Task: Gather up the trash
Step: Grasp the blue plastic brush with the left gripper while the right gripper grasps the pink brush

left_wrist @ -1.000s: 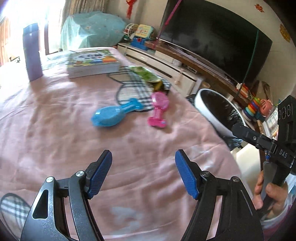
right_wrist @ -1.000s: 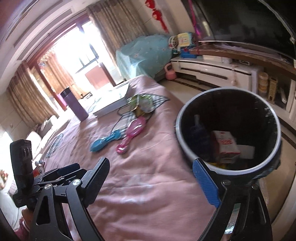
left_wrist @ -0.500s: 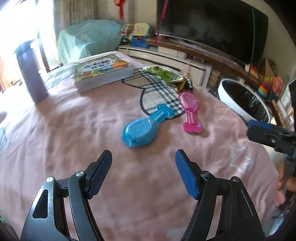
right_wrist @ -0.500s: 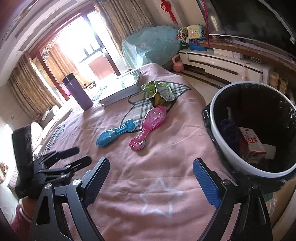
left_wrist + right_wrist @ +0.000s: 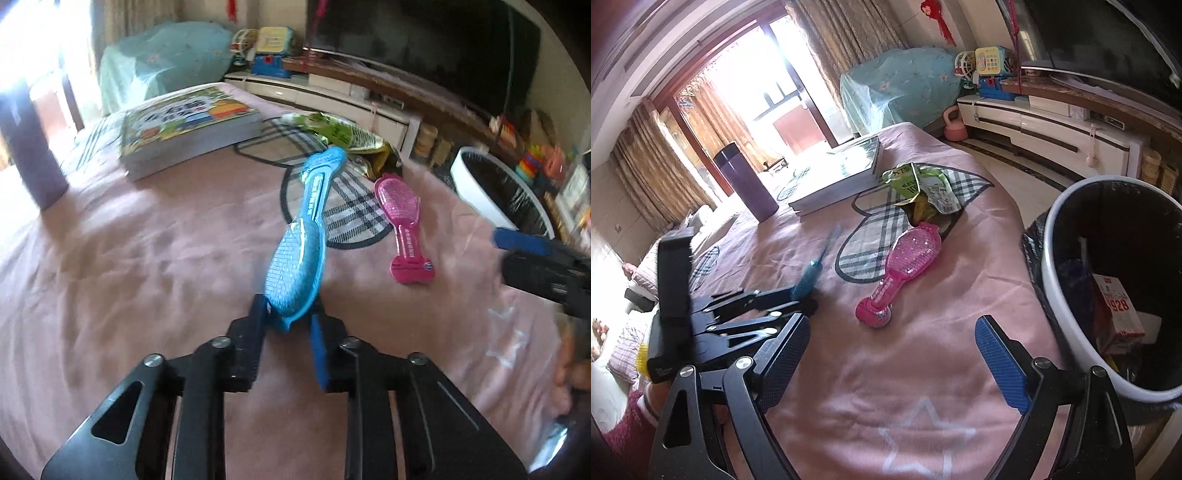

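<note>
My left gripper (image 5: 288, 325) is shut on the wide end of a blue plastic brush package (image 5: 299, 258), which points away from me, tilted up off the pink bedspread. In the right wrist view the blue package (image 5: 812, 269) is blurred at the left gripper (image 5: 803, 297). A pink brush package (image 5: 404, 229) lies flat to its right, also in the right wrist view (image 5: 905, 266). A green snack wrapper (image 5: 923, 188) lies on the plaid patch beyond. My right gripper (image 5: 890, 354) is open and empty above the spread, beside the white-rimmed trash bin (image 5: 1052, 258).
A thick book (image 5: 184, 125) and a purple flask (image 5: 746, 184) stand at the far side of the bed. The bin, lined with a black bag, holds a red-and-white carton (image 5: 1115, 310). A TV cabinet (image 5: 1052, 125) runs along the far wall.
My left gripper moved forward to the blue package and shut on its wide end, lifting it. The right gripper drew back slightly from the bin and stayed open.
</note>
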### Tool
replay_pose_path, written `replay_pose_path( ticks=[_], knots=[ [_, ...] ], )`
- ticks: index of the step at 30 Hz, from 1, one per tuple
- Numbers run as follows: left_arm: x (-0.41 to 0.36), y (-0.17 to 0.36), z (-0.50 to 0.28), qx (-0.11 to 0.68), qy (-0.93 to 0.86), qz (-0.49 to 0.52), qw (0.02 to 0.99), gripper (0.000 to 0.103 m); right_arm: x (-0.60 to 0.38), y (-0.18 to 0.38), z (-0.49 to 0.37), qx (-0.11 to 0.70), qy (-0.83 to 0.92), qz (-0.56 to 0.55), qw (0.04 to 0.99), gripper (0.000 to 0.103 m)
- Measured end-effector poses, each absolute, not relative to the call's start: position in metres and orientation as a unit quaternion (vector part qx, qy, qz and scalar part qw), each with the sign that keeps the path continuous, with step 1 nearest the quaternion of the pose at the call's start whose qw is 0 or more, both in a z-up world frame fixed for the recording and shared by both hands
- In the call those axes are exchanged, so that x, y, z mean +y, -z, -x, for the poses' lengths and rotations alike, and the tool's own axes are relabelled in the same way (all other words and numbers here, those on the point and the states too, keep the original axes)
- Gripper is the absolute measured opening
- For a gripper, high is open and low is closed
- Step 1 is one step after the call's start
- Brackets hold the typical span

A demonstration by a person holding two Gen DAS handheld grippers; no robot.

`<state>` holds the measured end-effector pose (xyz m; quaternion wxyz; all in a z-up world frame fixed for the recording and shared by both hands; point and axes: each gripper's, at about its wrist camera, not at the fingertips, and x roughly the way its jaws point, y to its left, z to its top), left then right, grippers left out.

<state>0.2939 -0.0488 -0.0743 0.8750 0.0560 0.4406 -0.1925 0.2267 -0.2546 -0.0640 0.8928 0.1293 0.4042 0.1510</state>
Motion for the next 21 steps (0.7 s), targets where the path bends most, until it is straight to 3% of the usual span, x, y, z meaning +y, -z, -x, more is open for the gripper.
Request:
replay_pose_path(
  ticks=[4, 14, 16, 18, 21],
  knots=[
    [-0.022, 0.068, -0.269, 0.443, 0.193, 0.002, 0.875, 0.015, -0.242, 0.070, -0.243, 0.413, -0.148, -0.114, 0.891, 0.080],
    [0.016, 0.066, -0.236, 0.441, 0.200, 0.094, 0.870, 0.015, -0.214, 0.092, -0.287, 0.439, -0.085, -0.061, 0.892, 0.072],
    [0.018, 0.069, -0.237, 0.440, 0.202, 0.103, 0.869, 0.015, -0.207, 0.093, -0.289, 0.440, -0.065, -0.036, 0.895, 0.039],
    [0.017, 0.072, -0.236, 0.441, 0.207, 0.109, 0.867, 0.015, -0.209, 0.092, -0.289, 0.439, -0.053, -0.030, 0.896, 0.025],
    [0.017, 0.073, -0.234, 0.441, 0.215, 0.109, 0.865, 0.015, -0.215, 0.091, -0.282, 0.440, -0.064, -0.054, 0.894, 0.018]
  ],
)
